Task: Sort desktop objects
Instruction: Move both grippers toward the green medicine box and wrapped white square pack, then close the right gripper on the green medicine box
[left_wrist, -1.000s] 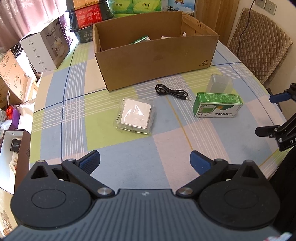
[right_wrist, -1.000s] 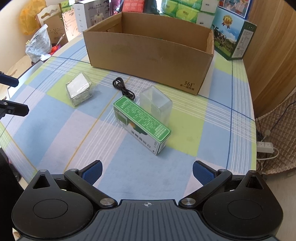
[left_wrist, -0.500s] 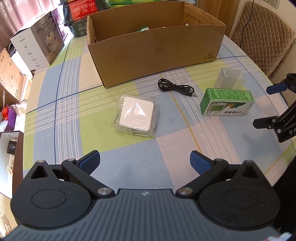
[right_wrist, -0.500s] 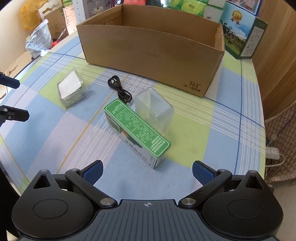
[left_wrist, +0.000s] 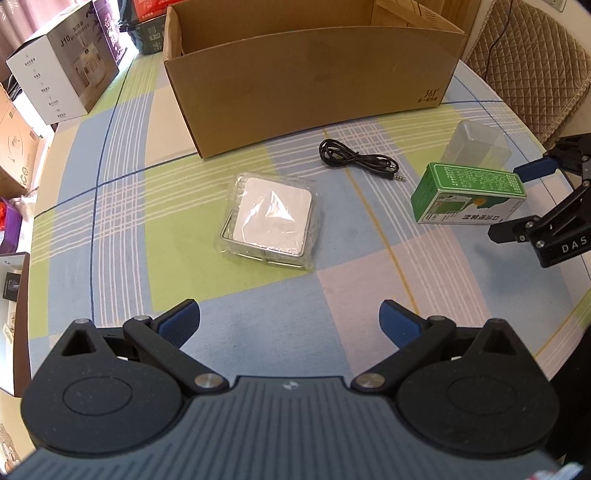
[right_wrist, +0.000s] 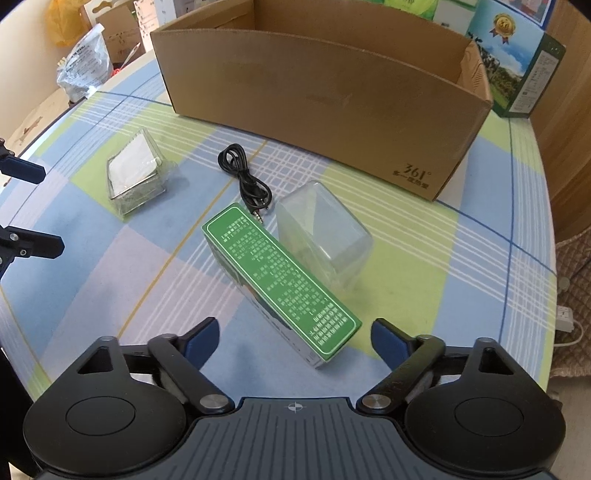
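Observation:
On the checked tablecloth lie a clear-wrapped white square pack (left_wrist: 271, 220) (right_wrist: 135, 177), a coiled black audio cable (left_wrist: 356, 159) (right_wrist: 245, 177), a green carton (left_wrist: 469, 194) (right_wrist: 280, 280) and a clear plastic tub (left_wrist: 476, 146) (right_wrist: 323, 230) touching the carton's far side. My left gripper (left_wrist: 290, 321) is open, just short of the white pack. My right gripper (right_wrist: 293, 341) is open with the carton's near end between its fingers, not touching. An open cardboard box (left_wrist: 310, 77) (right_wrist: 321, 96) stands behind them all.
Printed boxes (left_wrist: 62, 74) crowd the table's far left corner in the left wrist view. A green picture carton (right_wrist: 517, 70) stands right of the cardboard box. A padded chair (left_wrist: 532, 59) is beyond the table's curved right edge.
Both grippers have moved forward and lower toward the table. The green carton now reaches between the right gripper's fingers. Nothing on the table has shifted.

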